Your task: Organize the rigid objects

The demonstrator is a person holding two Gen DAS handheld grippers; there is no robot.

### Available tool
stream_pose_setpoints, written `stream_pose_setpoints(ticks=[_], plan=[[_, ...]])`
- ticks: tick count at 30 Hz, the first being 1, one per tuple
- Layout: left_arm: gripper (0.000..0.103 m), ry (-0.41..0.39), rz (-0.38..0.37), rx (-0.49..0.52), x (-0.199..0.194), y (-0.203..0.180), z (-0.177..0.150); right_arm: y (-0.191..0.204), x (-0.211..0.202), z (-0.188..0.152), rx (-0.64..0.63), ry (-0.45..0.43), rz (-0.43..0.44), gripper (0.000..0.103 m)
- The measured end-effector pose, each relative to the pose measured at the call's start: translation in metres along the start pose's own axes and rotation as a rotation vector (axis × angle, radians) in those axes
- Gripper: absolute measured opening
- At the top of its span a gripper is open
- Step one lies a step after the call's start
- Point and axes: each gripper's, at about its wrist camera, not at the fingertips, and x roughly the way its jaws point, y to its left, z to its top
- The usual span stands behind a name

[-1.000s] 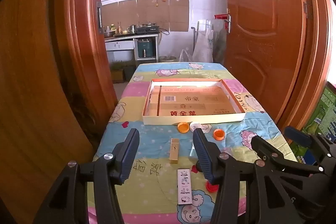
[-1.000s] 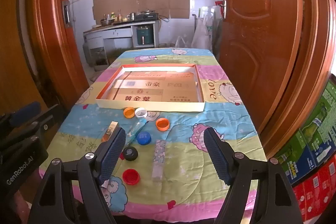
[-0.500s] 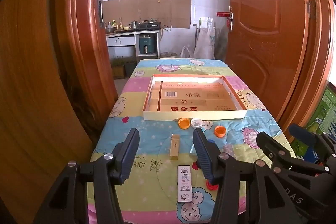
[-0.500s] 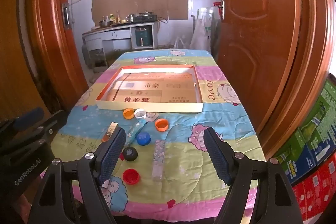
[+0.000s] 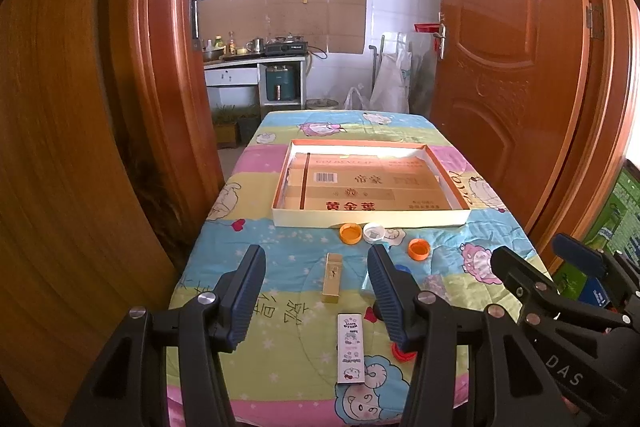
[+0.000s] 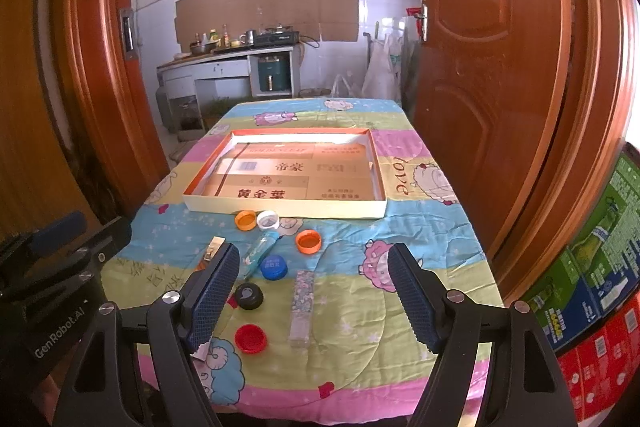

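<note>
We hold L gripper [image 5: 316, 291] & R gripper [image 6: 314, 291] above near table end, both jaws wide apart w/ nothing gripped; small plastic caps, slim boxes lie on cartoon-print cloth [image 6: 420, 227] before shallow white cardboard tray [image 6: 288, 207].

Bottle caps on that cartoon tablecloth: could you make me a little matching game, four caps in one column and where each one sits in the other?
Caps:
1. red cap
2. black cap
3. blue cap
4. white cap

Places:
A. just in front of the shallow box, touching an orange cap
B. nearest the table's front edge
C. between the red and the blue one
D. beside the clear tube

Pairs: 1-B, 2-C, 3-D, 4-A
</note>
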Motion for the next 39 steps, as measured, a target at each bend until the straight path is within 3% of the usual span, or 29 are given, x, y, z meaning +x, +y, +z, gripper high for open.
stream_pose_setpoints(ticks=[39], plan=[[0.053, -0.003, -0.007, -0.005, -0.0016, -0.0002, 0.0002, 0.0053, 0.0004, -0.0006, -0.010, 0.006, 0.016, 0.078]])
